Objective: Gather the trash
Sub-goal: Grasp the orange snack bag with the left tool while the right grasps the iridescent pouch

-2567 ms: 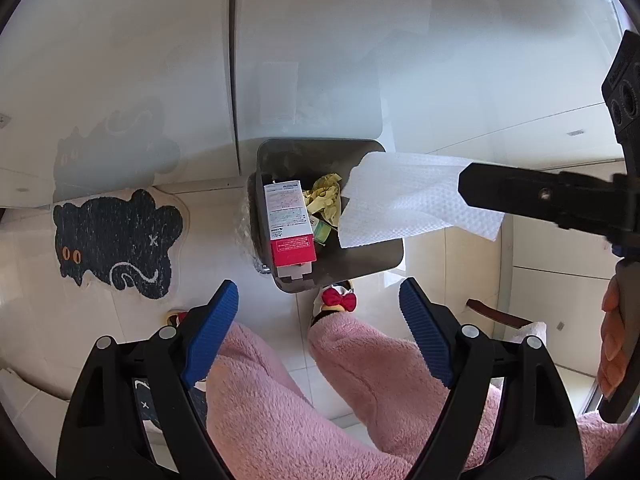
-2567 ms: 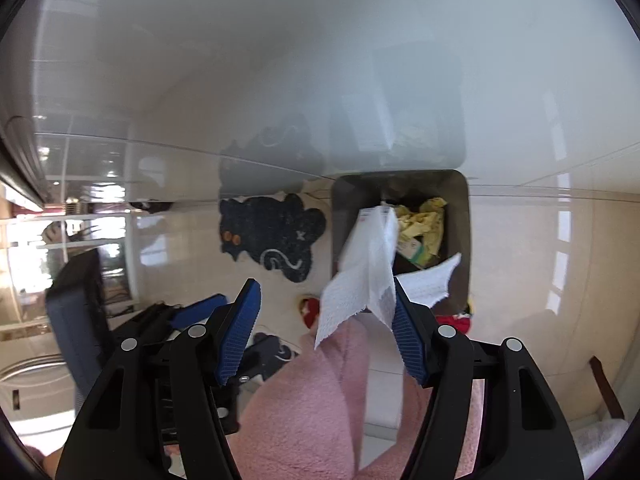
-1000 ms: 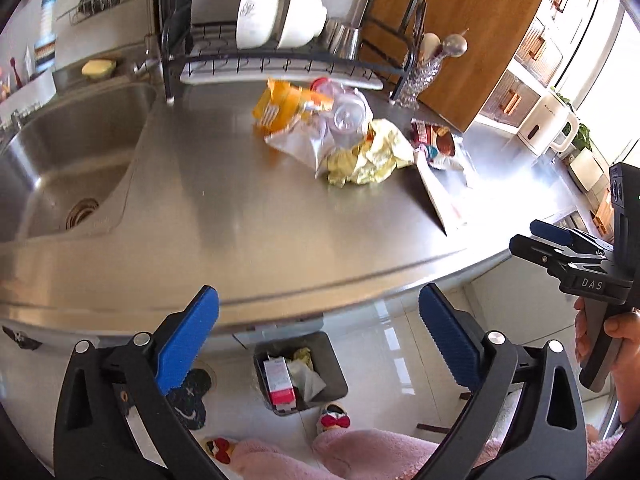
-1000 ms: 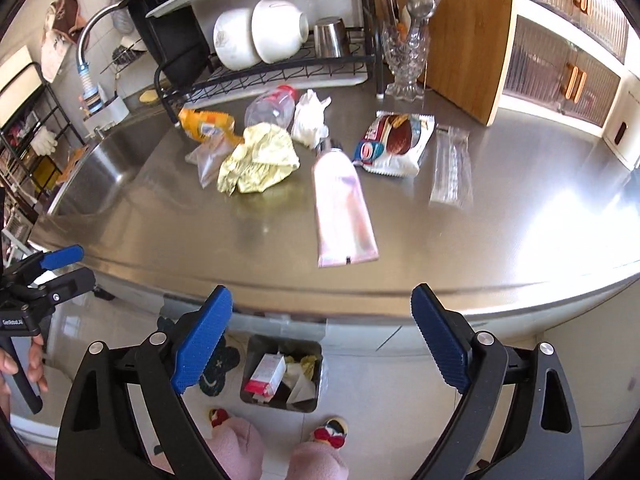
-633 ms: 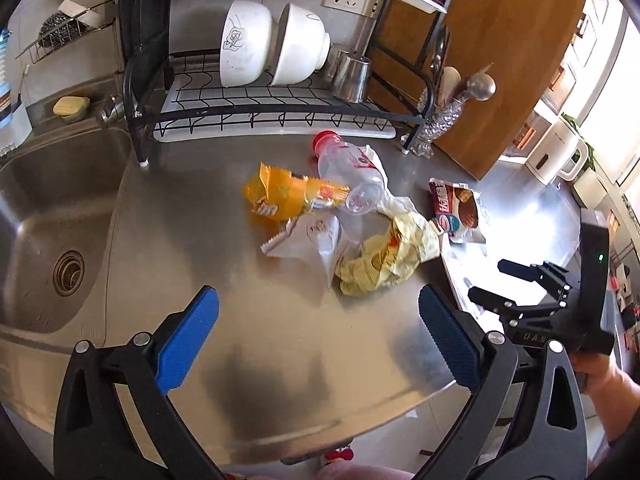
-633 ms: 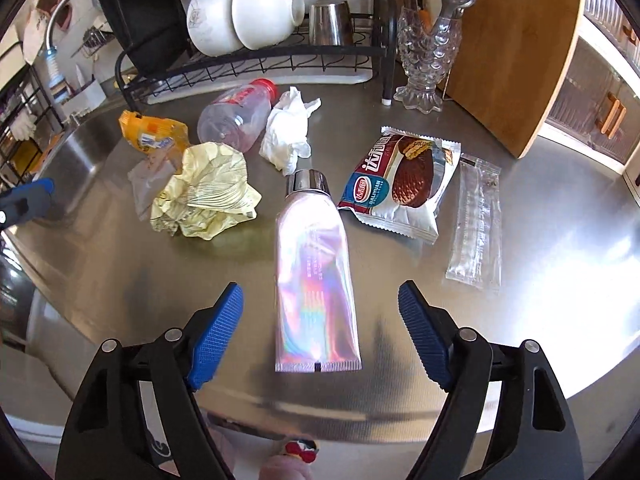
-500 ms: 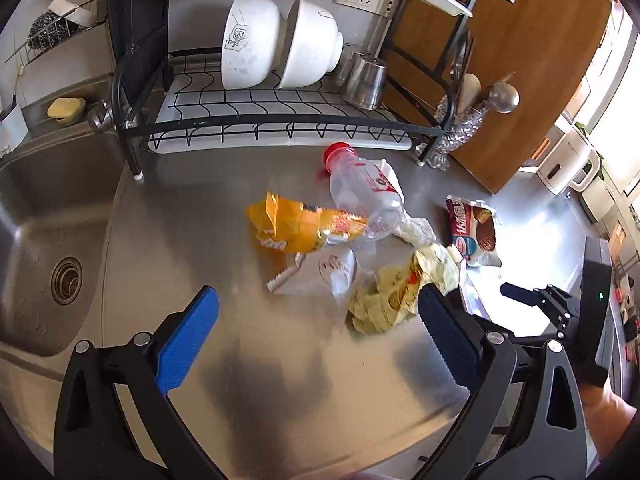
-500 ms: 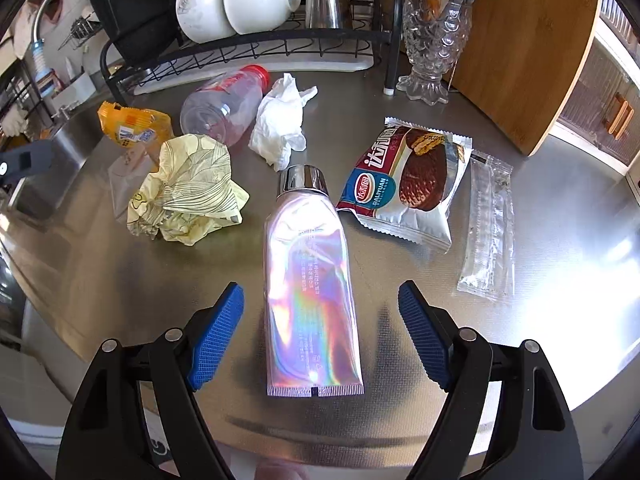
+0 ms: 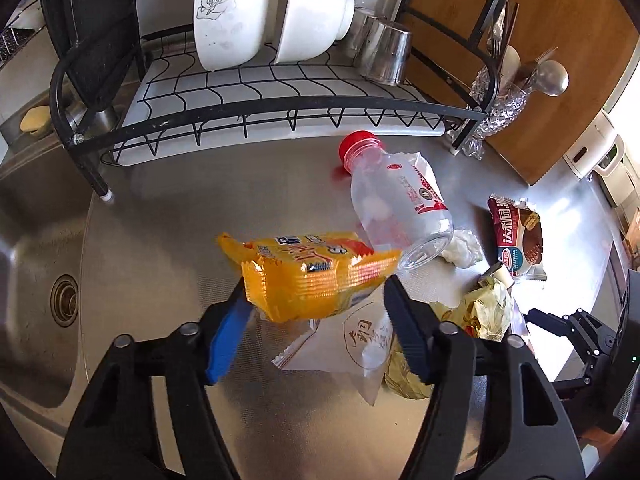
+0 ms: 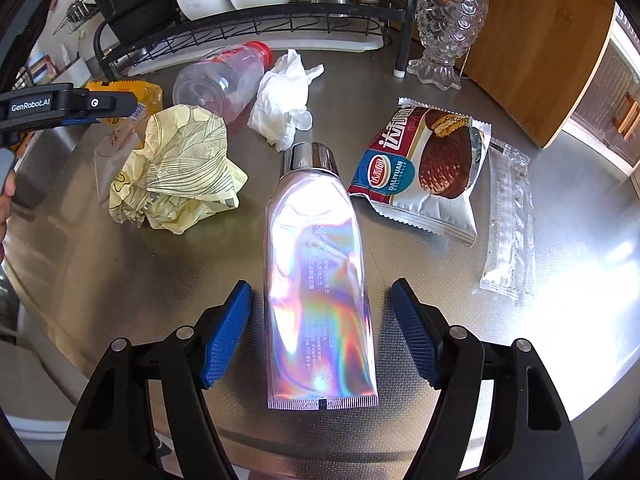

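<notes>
The left gripper (image 9: 316, 300) has the orange bag (image 9: 308, 276) between its blue pads; its jaws have just been closing, and both pads now touch the bag's sides, so it is clamped on the bag; the bag looks a bit squashed. The bag sits over the steel counter (image 9: 160, 240); I cannot tell if it is lifted or lying down.

The right gripper (image 10: 320, 308) has the shiny tube (image 10: 320, 276) between its jaws; these have just been closing too, but there is a gap on each side, so the jaws stand apart and do not touch the tube; the tube lies flat on the counter with its silver cap (image 10: 310, 157) pointing away.

More trash lies on the counter: a clear bottle (image 9: 396, 208) with a red cap lies on its side just behind the orange bag; a white tissue (image 10: 282, 108) is next to the bottle; a yellow paper ball (image 10: 176, 164) sits left of the tube; a white bag (image 9: 356, 340) lies partly under the orange bag; a cake pack (image 10: 424, 172) lies right of the tube's cap; a clear wrap (image 10: 508, 220) lies beside the pack, further right.

At the back stands a black rack (image 9: 280, 100) with two white bowls (image 9: 228, 12) and a steel cup (image 9: 384, 56); a glass vase (image 10: 448, 20) stands beside the rack; the sink (image 9: 36, 240) is at the left.
</notes>
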